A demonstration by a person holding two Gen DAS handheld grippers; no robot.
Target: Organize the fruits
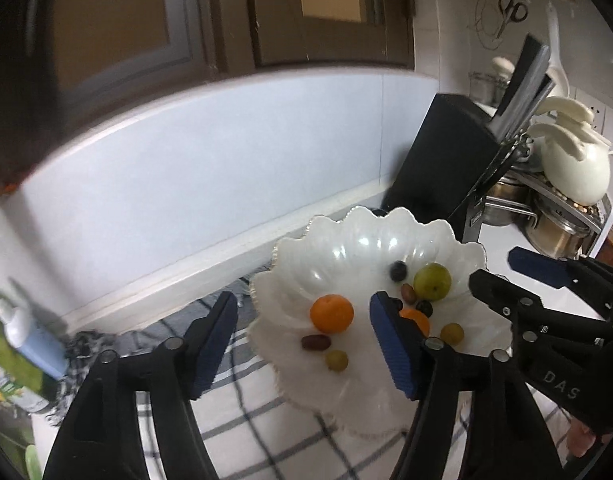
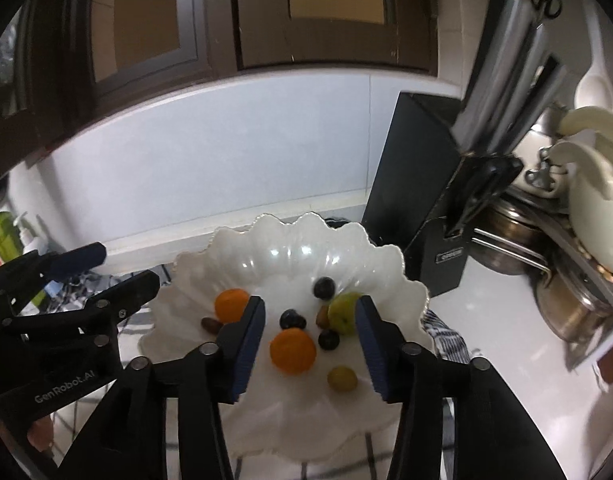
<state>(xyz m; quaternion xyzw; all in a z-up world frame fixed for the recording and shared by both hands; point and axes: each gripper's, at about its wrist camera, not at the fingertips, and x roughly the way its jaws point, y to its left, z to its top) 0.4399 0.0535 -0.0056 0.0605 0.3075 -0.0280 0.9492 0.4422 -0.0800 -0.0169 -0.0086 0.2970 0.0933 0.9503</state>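
A white scalloped bowl [image 1: 346, 240] [image 2: 290, 240] stands on a checked cloth [image 1: 246, 420]. In it lie two oranges [image 1: 331, 313] [image 2: 292, 351], a large green fruit [image 1: 432, 281] [image 2: 342, 312], dark blueberries [image 1: 398, 270] [image 2: 324, 288], a brown date [image 1: 316, 342] and small green grapes [image 1: 337, 360] [image 2: 341, 379]. My left gripper [image 1: 304, 308] hangs open over the bowl's left side, holding nothing. My right gripper [image 2: 311, 312] hangs open over the bowl's middle, also with nothing in it. Each wrist view shows the other gripper [image 1: 502, 276] [image 2: 124, 266] at its edge.
A black knife block [image 1: 434, 160] [image 2: 410, 184] stands just behind the bowl on the right. Steel pots [image 2: 566, 300] and a white jug [image 1: 578, 168] crowd the far right. Bottles [image 1: 26, 340] stand at the left by the blue wall.
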